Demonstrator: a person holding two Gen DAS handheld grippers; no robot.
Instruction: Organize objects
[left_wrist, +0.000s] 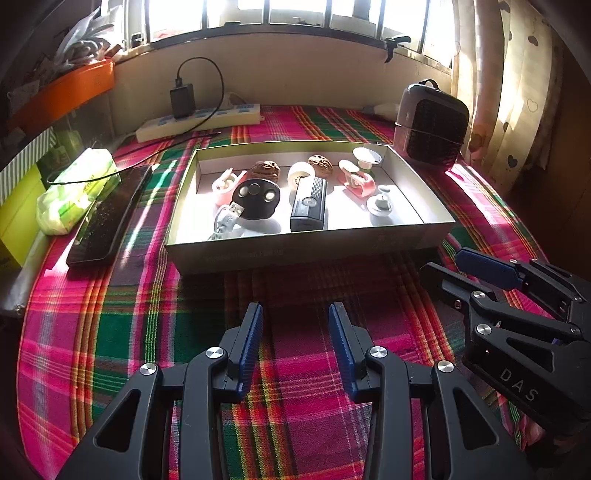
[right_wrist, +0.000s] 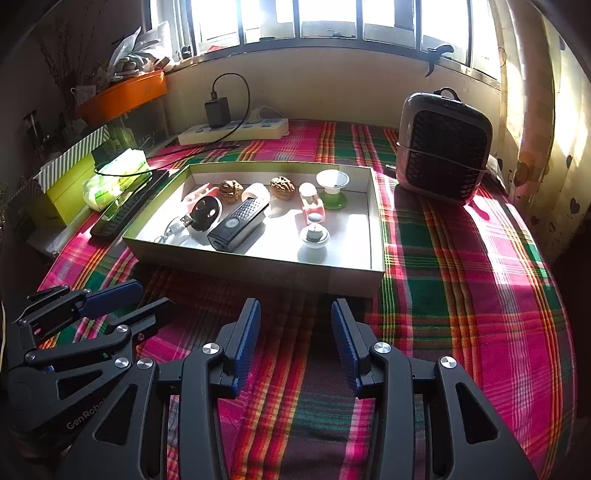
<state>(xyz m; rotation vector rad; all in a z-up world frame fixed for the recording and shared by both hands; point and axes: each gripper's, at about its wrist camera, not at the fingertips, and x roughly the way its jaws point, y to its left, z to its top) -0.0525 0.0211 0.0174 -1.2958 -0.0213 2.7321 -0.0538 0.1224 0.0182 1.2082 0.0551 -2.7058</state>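
Plaid cloth in pink, green and orange is covering the worktop (left_wrist: 110, 332); a shallow cardboard tray (left_wrist: 306, 245) is sitting on it near the middle. Lying inside the tray: two walnuts (left_wrist: 265, 170), a black ribbed remote (left_wrist: 309, 203), a black round gadget (left_wrist: 256, 199) with a white USB cable (left_wrist: 227, 218), pink holders (left_wrist: 356, 181), a white tape roll (left_wrist: 300, 173), a white-and-green cup (right_wrist: 332, 184) and a small lidded white piece (left_wrist: 379, 205). Left gripper (left_wrist: 295, 332) and right gripper (right_wrist: 295, 332) are both hovering low over the cloth in front of the tray, jaws standing wide and holding nothing. Outside the tray, a dark phone (left_wrist: 107, 218), a green tissue pack (left_wrist: 79, 188), a power strip (left_wrist: 199, 123) and a small heater (left_wrist: 430, 125) are resting on the cloth. This layout is fitting either items already gathered in, or items waiting to be sorted out. For any pick from the tray, judged best: coming in over the near wall, closing across an item's narrow side, and keeping clear of the neighbours crowding it
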